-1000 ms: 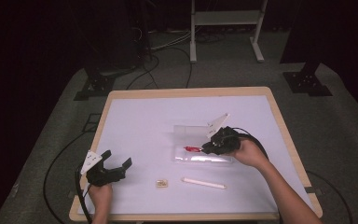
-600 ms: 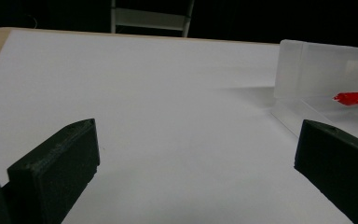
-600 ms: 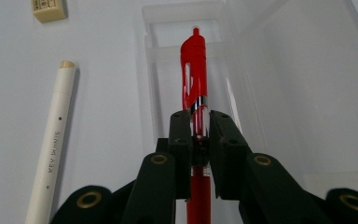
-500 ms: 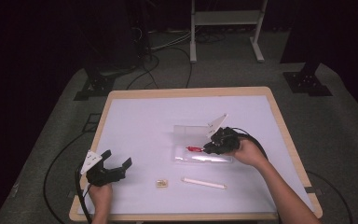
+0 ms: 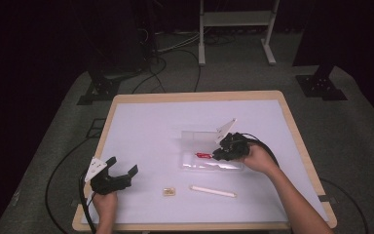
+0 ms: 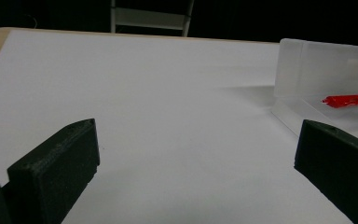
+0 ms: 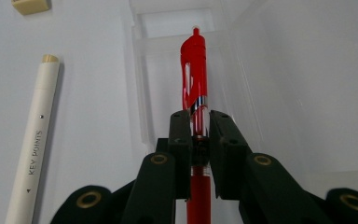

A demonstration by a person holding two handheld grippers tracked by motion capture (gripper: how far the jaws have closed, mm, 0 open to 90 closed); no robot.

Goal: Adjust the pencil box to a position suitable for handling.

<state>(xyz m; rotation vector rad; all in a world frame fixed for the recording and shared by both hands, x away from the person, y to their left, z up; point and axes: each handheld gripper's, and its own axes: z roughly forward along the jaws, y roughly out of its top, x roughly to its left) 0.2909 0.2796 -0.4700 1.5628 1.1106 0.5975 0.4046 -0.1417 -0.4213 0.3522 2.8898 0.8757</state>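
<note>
Work in hand: putting a red pen [image 7: 194, 70] into a clear plastic case [image 5: 209, 152] that lies open on the white table [image 5: 151, 126].
Right gripper [image 5: 222, 148]: clenched on the red pen; in the right gripper view the two jaws pinch the barrel near its middle, with the tip pointing ahead over the case's tray.
Red pen, place: held over the open tray of the case, its red tip showing just left of the gripper in the high view (whether it already touches the tray floor I cannot tell).
What has changed: very little. Against the two earlier high views the right hand has barely shifted over the case, and the grip looks the same.
What that means: the pen seems lined up lengthwise with the tray, so the step is likely at the lowering-and-letting-go stage, not yet finished.
Left gripper [image 5: 121, 176]: released, jaws standing wide with nothing between them, parked near the table's front left corner, unmoved.
Still waiting: a white marker pen [image 5: 213, 191] and a small beige eraser [image 5: 169, 192] lie on the table in front of the case, apart from each other (probably the next items).
</note>
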